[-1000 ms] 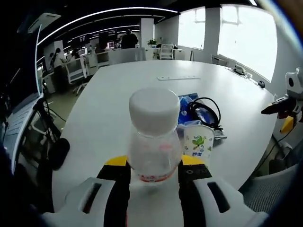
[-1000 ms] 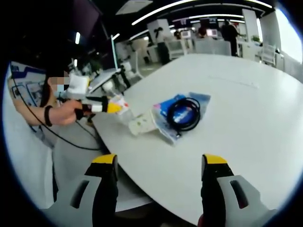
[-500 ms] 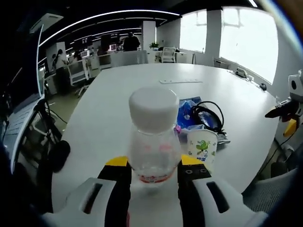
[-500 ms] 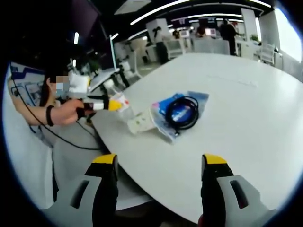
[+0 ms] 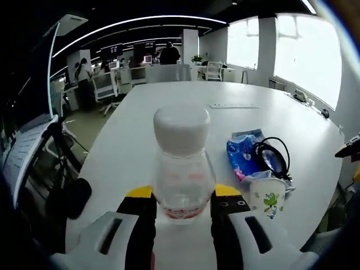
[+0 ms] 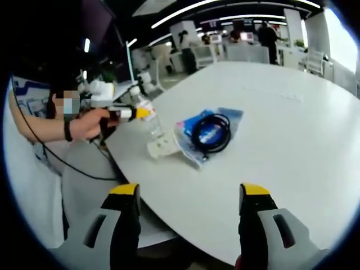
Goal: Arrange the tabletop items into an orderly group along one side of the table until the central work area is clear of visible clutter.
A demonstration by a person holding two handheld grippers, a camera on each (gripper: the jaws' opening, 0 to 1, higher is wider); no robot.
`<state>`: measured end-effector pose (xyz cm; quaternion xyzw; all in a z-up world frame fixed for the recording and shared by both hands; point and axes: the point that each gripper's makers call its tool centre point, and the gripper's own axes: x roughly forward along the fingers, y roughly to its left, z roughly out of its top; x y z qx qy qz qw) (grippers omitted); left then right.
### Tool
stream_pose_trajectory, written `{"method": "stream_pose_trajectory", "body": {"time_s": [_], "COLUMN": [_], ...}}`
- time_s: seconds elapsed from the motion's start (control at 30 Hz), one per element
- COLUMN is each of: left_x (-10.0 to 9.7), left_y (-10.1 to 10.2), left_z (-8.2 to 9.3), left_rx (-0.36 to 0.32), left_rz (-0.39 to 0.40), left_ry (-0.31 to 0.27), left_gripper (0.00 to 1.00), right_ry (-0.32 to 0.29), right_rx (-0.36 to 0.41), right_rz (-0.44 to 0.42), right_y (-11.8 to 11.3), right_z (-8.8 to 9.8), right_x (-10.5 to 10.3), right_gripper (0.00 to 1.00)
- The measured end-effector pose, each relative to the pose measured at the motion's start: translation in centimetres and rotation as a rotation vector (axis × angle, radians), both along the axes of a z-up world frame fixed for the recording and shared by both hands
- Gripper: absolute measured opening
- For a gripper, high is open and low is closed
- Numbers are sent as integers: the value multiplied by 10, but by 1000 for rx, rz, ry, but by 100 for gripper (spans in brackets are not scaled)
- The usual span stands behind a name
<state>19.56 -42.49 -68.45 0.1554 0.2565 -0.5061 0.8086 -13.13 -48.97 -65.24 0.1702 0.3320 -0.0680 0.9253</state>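
Note:
A clear plastic bottle (image 5: 181, 169) with a white cap sits between the jaws of my left gripper (image 5: 181, 198), which is shut on it above the white table (image 5: 146, 118). A paper cup (image 5: 268, 196) with a green print stands at the right, beside a blue packet (image 5: 243, 155) and a coiled black cable (image 5: 272, 157). In the right gripper view my right gripper (image 6: 190, 194) is open over the table's near edge, with nothing between its fingers. Further off lie the cup (image 6: 159, 147), packet (image 6: 194, 125), cable (image 6: 211, 133) and the bottle (image 6: 149, 120) held by the left gripper (image 6: 136, 113).
A white strip (image 5: 233, 106) lies far back on the table. Office chairs (image 5: 107, 87) and desks stand beyond the far end, with people there. A person's hand (image 6: 93, 124) holds the left gripper at the table's left edge. The table (image 6: 292, 135) is bare to the right.
The left gripper view has swung left, so cup, packet and cable now sit further right. In the right gripper view the left gripper with the bottle has risen and come over the table edge.

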Motion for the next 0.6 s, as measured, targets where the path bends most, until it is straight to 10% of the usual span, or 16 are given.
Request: {"method": "stream_pose_trajectory", "body": {"time_s": [0.6], "left_x": [45], "left_y": [-44], "left_z": [6], "left_rx": [-16], "left_rz": [40], "left_ry": [-10], "left_gripper": [37], "right_ry": [27], "right_rx": [13], "right_rz": [-2], "right_y": [-3], "right_z": [-5], "right_x": [4], "right_gripper": [70]}}
